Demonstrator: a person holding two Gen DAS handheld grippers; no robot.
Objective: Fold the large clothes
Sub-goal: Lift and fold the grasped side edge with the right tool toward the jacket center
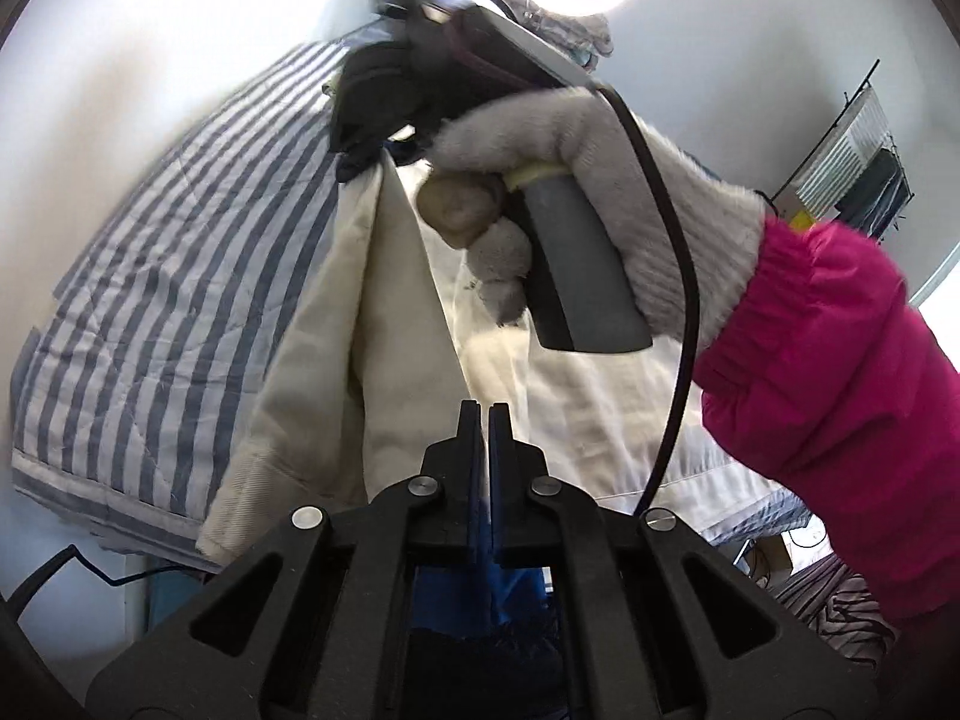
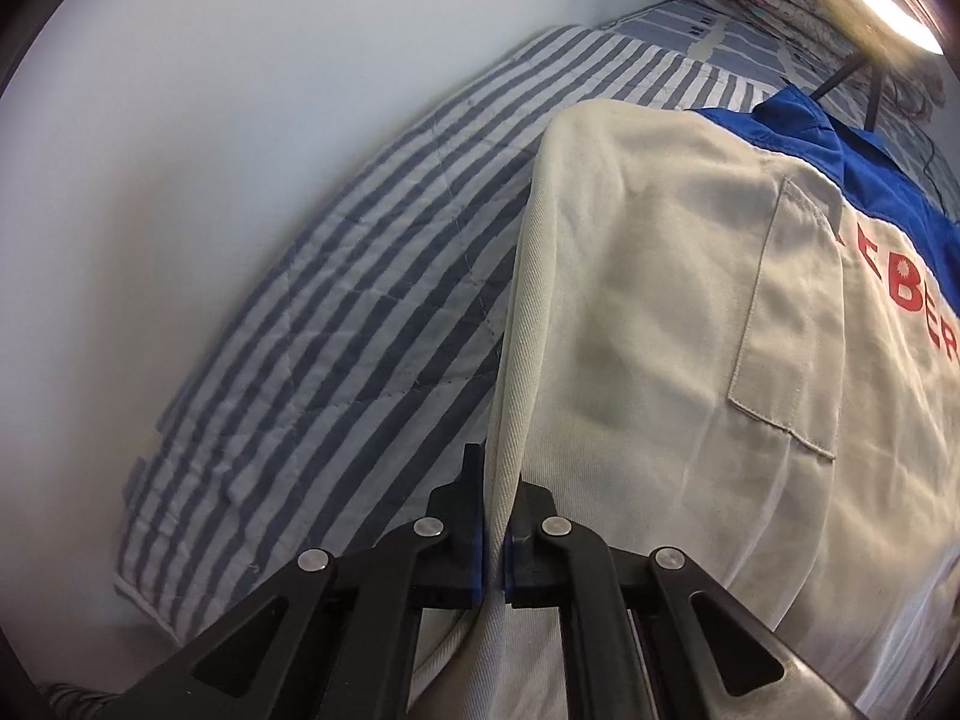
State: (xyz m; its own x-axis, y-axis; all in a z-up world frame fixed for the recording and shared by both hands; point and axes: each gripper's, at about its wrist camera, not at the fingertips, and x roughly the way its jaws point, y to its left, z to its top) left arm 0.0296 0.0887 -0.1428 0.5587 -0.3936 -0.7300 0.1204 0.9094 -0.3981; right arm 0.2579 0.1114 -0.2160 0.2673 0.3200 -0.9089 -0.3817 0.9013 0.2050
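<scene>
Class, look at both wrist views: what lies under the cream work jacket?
Under the cream work jacket lies a blue-and-white striped quilt, spreading out to its left. Whatever lies beneath the jacket's middle is covered and cannot be seen.

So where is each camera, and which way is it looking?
Left wrist view: sits on the left gripper, looking down along its shut fingers at the cream jacket on the striped quilt; the person's gloved hand, pink sleeve and right gripper show.
Right wrist view: sits on the right gripper, looking down along its fingers, which pinch the jacket's edge; no hand shows.
Both views share the jacket, the quilt and the white wall.
</scene>
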